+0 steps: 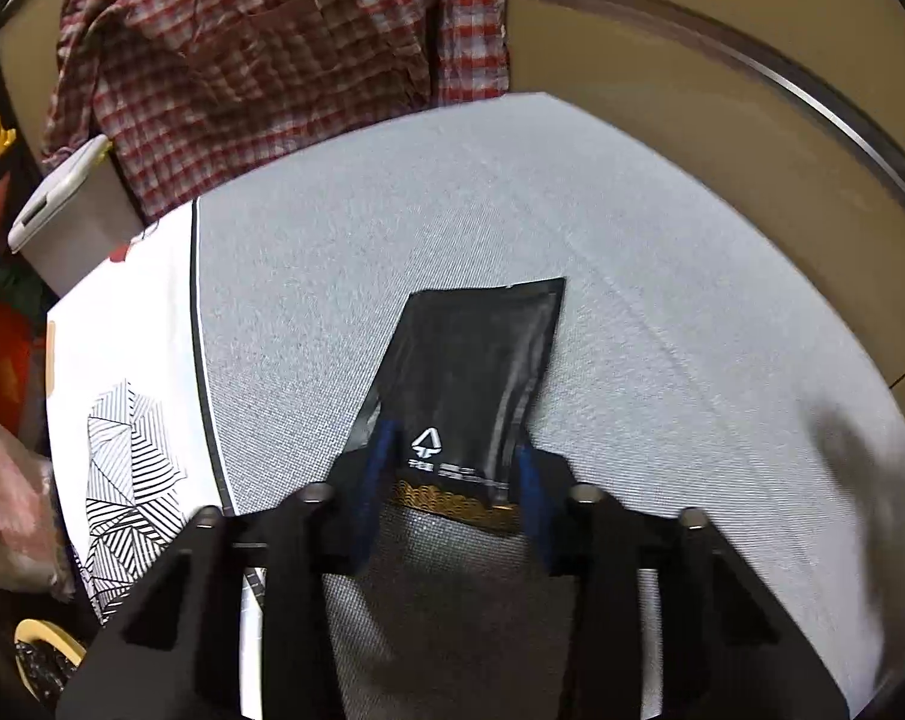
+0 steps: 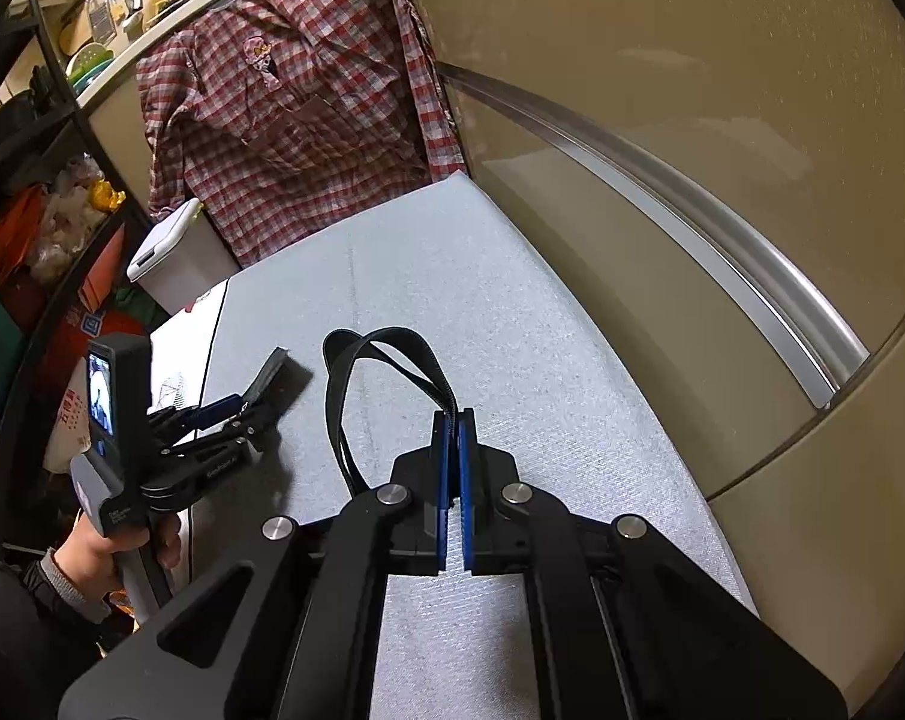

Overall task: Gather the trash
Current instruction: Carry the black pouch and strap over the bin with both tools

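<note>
Left gripper fingers clamp black pouch bottom edge, lifted off grey surface. Right gripper fingers pinch black strap loop. Risk: shallow edge grip, slick pouch may slip; dangling strap may snag.

The left hand-held gripper has its blue fingers on either side of the near end of a black foil pouch, which bears a small white logo and a gold band along its near edge. The pouch extends forward over the grey textured desk. A white sheet with striped geometric shapes lies at the left. Behind hangs a red checked shirt, with a grey lidded bin beside it.
</note>
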{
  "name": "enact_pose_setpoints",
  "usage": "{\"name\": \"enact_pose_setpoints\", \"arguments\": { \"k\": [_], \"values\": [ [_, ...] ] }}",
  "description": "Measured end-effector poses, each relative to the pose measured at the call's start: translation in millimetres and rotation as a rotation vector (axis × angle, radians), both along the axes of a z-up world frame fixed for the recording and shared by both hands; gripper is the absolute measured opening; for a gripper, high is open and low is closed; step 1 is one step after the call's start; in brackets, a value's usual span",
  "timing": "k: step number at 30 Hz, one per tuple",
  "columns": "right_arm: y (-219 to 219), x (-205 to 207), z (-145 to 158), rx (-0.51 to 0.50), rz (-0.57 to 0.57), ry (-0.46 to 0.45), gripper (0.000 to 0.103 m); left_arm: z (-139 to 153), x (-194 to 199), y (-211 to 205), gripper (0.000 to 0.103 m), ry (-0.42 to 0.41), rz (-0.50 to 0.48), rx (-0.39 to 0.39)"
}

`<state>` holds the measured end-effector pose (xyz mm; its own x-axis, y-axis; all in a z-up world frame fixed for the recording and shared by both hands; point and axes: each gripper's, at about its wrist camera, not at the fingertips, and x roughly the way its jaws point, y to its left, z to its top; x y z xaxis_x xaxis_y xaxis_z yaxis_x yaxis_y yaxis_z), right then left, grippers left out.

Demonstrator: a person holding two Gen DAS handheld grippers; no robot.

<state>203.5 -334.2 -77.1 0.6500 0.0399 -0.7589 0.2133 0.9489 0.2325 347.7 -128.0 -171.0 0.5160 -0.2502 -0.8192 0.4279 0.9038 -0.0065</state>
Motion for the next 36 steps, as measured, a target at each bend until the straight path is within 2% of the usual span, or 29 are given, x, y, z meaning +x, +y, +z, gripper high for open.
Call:
{"name": "enact_pose_setpoints", "arguments": {
  "k": [3,4,6,12,20,27,36],
  "values": [
    [3.2,-2.1,3.7,-0.01,0.006,-0.01,0.003,17.8,-6.7,8.6,0.008,-0.024,0.017,-0.045],
    [3.7,-2.6,4.7,-0.011,0.005,-0.013,0.003,25.3,-9.5,13.8,0.005,-0.025,0.027,-0.07],
    [3.0,-2.8,6.7,-0.014,0.004,-0.017,0.003,38.0,-16.9,23.3,0.004,-0.032,0.041,-0.094],
    [9.8,-10.8,12.0,-0.027,0.01,-0.032,0.003,68.8,-48.5,43.6,0.004,-0.081,0.066,-0.078],
    [37.8,-23.3,16.5,-0.042,0.05,-0.028,0.003,123.2,-110.7,74.5,0.004,-0.149,0.113,-0.045],
    [106.4,-51.3,33.0,-0.082,0.17,-0.065,0.003,161.9,-164.9,126.6,0.004,-0.198,0.201,-0.019],
    [193.1,-75.0,52.6,-0.074,0.32,-0.092,0.003,190.5,-219.1,198.9,0.004,-0.25,0.325,0.02]
  ]
}}
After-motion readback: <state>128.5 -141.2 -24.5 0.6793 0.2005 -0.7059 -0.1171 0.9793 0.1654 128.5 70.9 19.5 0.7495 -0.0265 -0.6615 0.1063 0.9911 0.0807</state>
